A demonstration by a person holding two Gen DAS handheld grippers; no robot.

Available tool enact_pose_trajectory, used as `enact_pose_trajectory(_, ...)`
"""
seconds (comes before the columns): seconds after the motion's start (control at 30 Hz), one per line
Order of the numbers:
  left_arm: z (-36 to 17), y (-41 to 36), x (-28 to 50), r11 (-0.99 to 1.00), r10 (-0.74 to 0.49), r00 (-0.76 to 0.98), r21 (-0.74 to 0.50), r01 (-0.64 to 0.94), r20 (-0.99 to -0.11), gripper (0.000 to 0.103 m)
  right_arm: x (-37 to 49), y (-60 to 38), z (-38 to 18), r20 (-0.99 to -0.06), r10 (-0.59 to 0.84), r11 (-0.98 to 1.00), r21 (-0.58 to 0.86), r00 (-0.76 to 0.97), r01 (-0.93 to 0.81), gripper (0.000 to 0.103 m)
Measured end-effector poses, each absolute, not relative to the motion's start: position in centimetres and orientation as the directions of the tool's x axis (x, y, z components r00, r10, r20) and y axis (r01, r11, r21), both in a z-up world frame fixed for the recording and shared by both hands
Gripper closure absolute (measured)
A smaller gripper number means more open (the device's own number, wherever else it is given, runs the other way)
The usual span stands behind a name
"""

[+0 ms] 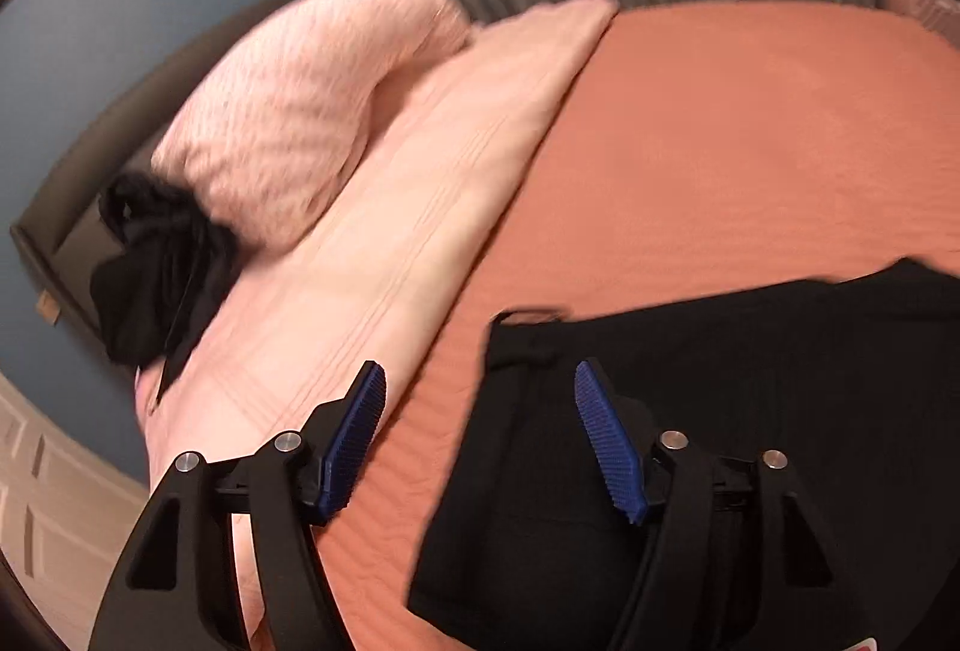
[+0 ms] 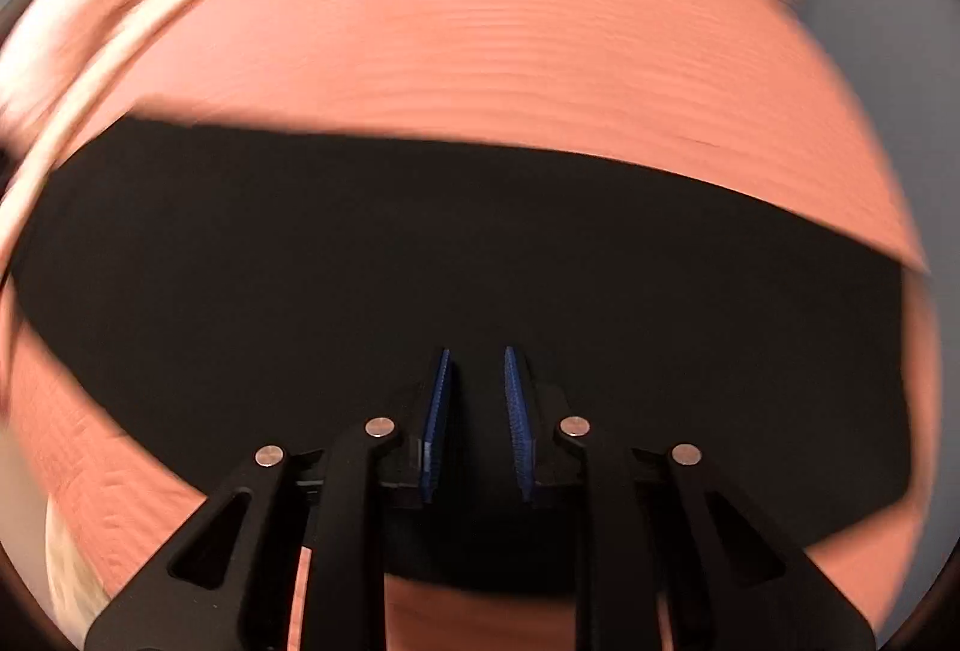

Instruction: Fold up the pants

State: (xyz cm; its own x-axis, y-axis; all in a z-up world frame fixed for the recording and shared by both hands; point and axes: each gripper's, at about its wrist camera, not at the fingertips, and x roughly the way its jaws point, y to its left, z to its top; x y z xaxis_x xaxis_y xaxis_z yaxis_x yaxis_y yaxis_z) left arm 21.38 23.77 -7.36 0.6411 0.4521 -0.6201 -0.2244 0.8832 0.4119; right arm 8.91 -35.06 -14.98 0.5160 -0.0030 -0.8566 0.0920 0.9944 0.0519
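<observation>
Your pants [image 2: 456, 255] lie flat on the orange bedspread [image 2: 510, 39], a long dark band. In the right wrist view the long axis runs from about nine o'clock to three o'clock, straight across the line your right gripper [image 2: 477, 357] points along. That gripper sits over the middle of the band, with black cloth spreading out from twelve o'clock ahead of its tips. Its jaws stand narrow with a clear slit between the blue pads, and nothing is pinched in them. Your left gripper [image 1: 477, 372] stands wide and empty. In its view the pants [image 1: 750, 411] lie from about one to four o'clock of the tips. The near corner with a belt loop sits just past the right finger, and the left finger hangs over bare bedspread. So your left hand looks to be at one end of the band and your right at mid-length. Judging by that, the next fold turns on carrying an end along the long axis. The pillows [image 1: 288, 111] and a second dark garment [image 1: 156, 267] at ten o'clock are well apart from the work. The right view is blurred, so edges there are hard to place.
</observation>
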Motion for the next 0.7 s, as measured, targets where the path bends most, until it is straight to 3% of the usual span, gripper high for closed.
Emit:
enact_pose_trajectory(0.07,-5.8,18.9,20.1,0.905,0.387,0.692,0.394,-0.16,-0.609,0.039,8.1,-38.2,-15.3,-0.855,-0.008,0.992,0.06,0.518,0.113,0.081)
enact_pose_trajectory(0.13,-5.2,13.6,19.0,0.927,0.311,0.722,0.365,-0.087,-0.618,0.038,7.7,-41.0,-17.7,-0.899,-0.07,0.993,-0.019,0.433,0.12,0.085)
enact_pose_trajectory(0.17,-5.1,10.6,18.5,0.941,0.256,0.726,0.337,-0.036,-0.638,0.038,6.4,-43.4,-17.5,-0.873,-0.009,0.989,0.065,0.487,0.135,0.085)
enact_pose_trajectory(0.27,-5.8,2.6,16.9,0.956,0.132,0.721,0.281,0.089,-0.68,0.038,4.4,-48.0,-15.8,-0.864,-0.132,0.94,0.048,0.487,0.339,0.08)
enact_pose_trajectory(0.33,-6.7,-2.6,16.1,0.954,0.072,0.71,0.255,0.155,-0.7,0.038,4.5,-48.3,-14.5,-0.826,-0.05,0.938,0.154,0.561,0.31,0.08)
enact_pose_trajectory(0.4,-7.9,-6.6,15.6,0.953,0.017,0.69,0.222,0.209,-0.724,0.038,6.9,-46.3,-14.2,-0.809,-0.009,0.971,0.134,0.587,0.2,0.08)
enact_pose_trajectory(0.5,-9.2,-12.2,15.0,0.936,-0.002,0.672,0.235,0.262,-0.741,0.038,10.5,-45.5,-17.7,-0.867,-0.008,0.992,0.054,0.499,0.111,0.083)
enact_pose_trajectory(0.53,-9.4,-13.5,14.9,0.928,-0.014,0.674,0.241,0.283,-0.738,0.038,10.5,-46.9,-18.3,-0.846,0.027,0.991,0.094,0.533,0.099,0.085)
enact_pose_trajectory(0.57,-9.7,-14.6,14.7,0.924,-0.01,0.67,0.249,0.289,-0.742,0.038,10.1,-47.9,-18.4,-0.834,0.032,0.982,0.13,0.551,0.139,0.088)
enact_pose_trajectory(0.6,-9.9,-15.4,14.6,0.921,-0.005,0.664,0.255,0.294,-0.747,0.038,9.5,-50.2,-18.4,-0.835,0.004,0.962,0.154,0.55,0.227,0.097)
enact_pose_trajectory(0.7,-10.8,-16.4,14.4,0.907,0.052,0.683,0.321,0.274,-0.729,0.038,5.9,-53.5,-16.2,-0.805,-0.15,0.899,0.131,0.575,0.417,0.09)
